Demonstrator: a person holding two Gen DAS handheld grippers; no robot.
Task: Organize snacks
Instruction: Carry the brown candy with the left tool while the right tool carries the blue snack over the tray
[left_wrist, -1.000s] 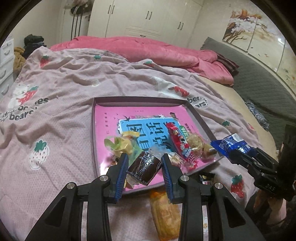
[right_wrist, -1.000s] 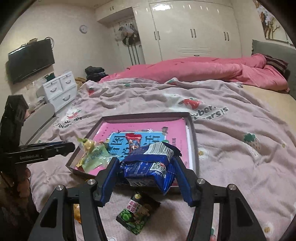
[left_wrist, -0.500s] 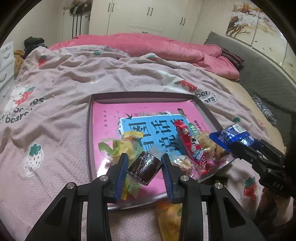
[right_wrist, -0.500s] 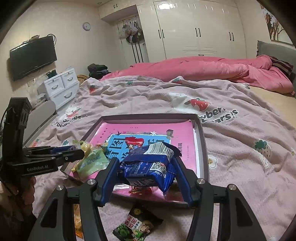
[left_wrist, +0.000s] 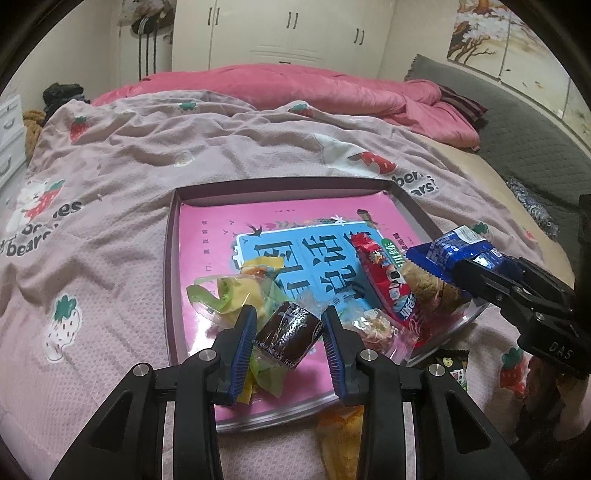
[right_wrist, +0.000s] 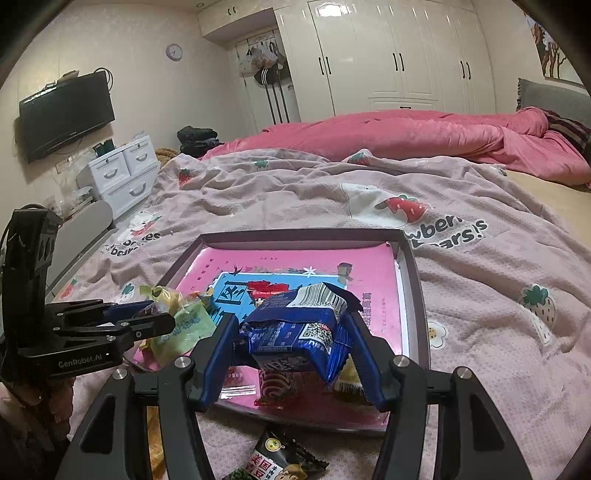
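Right wrist: blue packet (right_wrist: 299, 332) hangs over tray edge (right_wrist: 415, 325).

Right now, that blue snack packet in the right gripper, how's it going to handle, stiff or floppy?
Probably floppy: the blue snack packet creases and bulges between the right gripper fingers. Likely light, since a side pinch holds it above the tray. Its glossy film may be slippery.

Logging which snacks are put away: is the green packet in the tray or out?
Out. The green packet lies on the blanket, just outside the tray rim.

Snacks (left_wrist: 391, 291) in tray (left_wrist: 170, 258), seemingly on bed (left_wrist: 110, 177)
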